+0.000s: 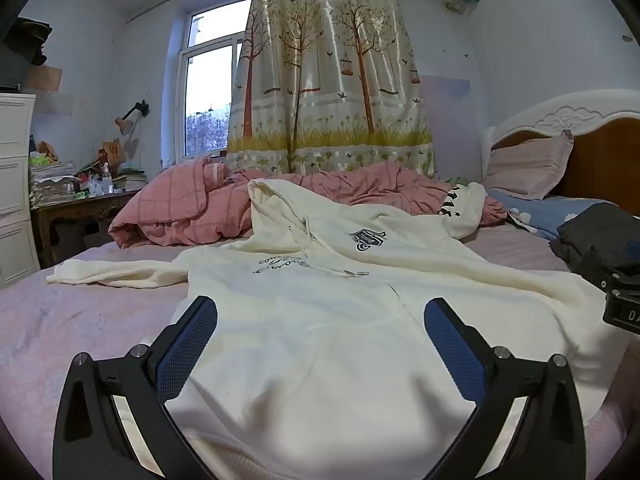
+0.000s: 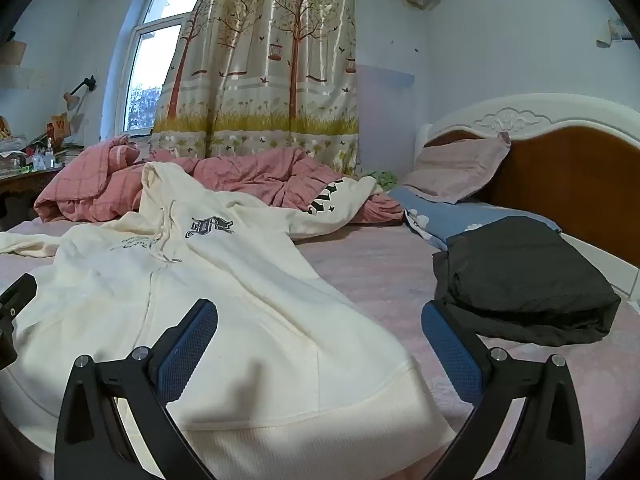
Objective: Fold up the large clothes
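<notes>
Lying face up on the pink bedsheet [image 2: 380,276], the cream hoodie [image 1: 320,320] spreads straight ahead of your left gripper [image 1: 320,344], its hem nearest you and its hood [image 1: 272,196] farthest, propped against the rumpled pink quilt [image 1: 180,208]. Dark lettering and a crest mark the chest, and two drawstrings [image 1: 316,256] trail down the front. One sleeve [image 1: 120,276] runs flat out to the left of that gripper; the other sleeve [image 2: 340,196], printed with black letters, drapes over the quilt beyond and to the right.

Both of your grippers stand spread to their widest, holding nothing; the hoodie's front lies below and ahead of the left one's blue pads [image 1: 188,344].

Your right gripper [image 2: 320,344] faces the hoodie's ribbed hem [image 2: 320,432] and right edge, with bare sheet under its right finger. Only this view shows fully the folded dark garment [image 2: 524,280] ahead and right, near the headboard [image 2: 560,176] and pillow [image 2: 456,172]. Only the left view shows the white drawers [image 1: 14,184] and cluttered desk [image 1: 80,204] far left.
</notes>
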Tool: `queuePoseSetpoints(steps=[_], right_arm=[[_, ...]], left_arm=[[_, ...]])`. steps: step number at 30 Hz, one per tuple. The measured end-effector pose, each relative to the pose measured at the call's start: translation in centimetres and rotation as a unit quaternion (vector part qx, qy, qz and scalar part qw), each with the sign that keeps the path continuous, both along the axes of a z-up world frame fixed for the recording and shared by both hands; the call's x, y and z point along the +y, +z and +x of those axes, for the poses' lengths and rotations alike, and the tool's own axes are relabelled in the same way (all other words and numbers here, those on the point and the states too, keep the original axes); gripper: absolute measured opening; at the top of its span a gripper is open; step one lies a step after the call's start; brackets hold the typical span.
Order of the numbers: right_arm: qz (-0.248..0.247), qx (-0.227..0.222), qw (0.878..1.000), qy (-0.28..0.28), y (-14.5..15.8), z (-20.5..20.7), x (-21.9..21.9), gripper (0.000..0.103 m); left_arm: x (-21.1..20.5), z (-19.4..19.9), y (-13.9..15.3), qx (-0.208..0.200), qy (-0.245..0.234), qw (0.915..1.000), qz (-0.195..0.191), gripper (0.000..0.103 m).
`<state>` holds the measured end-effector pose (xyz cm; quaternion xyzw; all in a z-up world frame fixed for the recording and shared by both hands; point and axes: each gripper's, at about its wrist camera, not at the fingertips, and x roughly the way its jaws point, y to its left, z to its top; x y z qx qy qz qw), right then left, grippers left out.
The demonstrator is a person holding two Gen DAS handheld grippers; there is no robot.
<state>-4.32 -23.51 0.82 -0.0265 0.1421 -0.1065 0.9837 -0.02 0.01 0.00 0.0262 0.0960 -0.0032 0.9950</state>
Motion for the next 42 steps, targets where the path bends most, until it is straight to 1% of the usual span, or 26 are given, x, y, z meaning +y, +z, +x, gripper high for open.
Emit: queuePoseSetpoints(steps=[2, 4, 24, 27, 29, 32, 42], right_arm=[[-0.006, -0.003, 1.0, 0.001, 0.0, 0.0, 0.1, 0.103], [-0.008, -0.002, 1.0, 0.0, 0.0, 0.0, 0.1, 0.103], [-0.006, 0.001, 1.0, 0.0, -0.2, 0.1, 0.3, 0.103], [-0.005, 0.003, 1.0, 0.004, -0.2, 0.2, 0.3, 0.103], [-0.005, 0.003, 1.0, 0.004, -0.3, 0.2, 0.3, 0.103], [-0.005, 0.005, 1.0, 0.004, -0.3, 0.2, 0.4, 0.103], [-0.004, 0.007, 1.0, 0.004, -0.4, 0.2, 0.7, 0.103]], left_arm=[[0.0, -0.1, 0.0, -0.001, -0.001, 1.0, -0.001, 0.103], [0.0, 0.0, 0.0, 0.006, 0.0, 1.0, 0.0, 0.103], [0.0, 0.1, 0.0, 0.009, 0.005, 0.9999, 0.0, 0.103], [0.2, 0.2, 0.0, 0.012, 0.006, 0.9999, -0.003, 0.103], [0.7, 0.7, -0.6, 0.013, 0.006, 0.9999, -0.005, 0.103], [0.6, 0.1, -0.6, 0.013, 0.007, 0.9999, -0.006, 0.103], [1.5, 0.5, -0.5, 0.024, 0.012, 0.9996, -0.013, 0.103]])
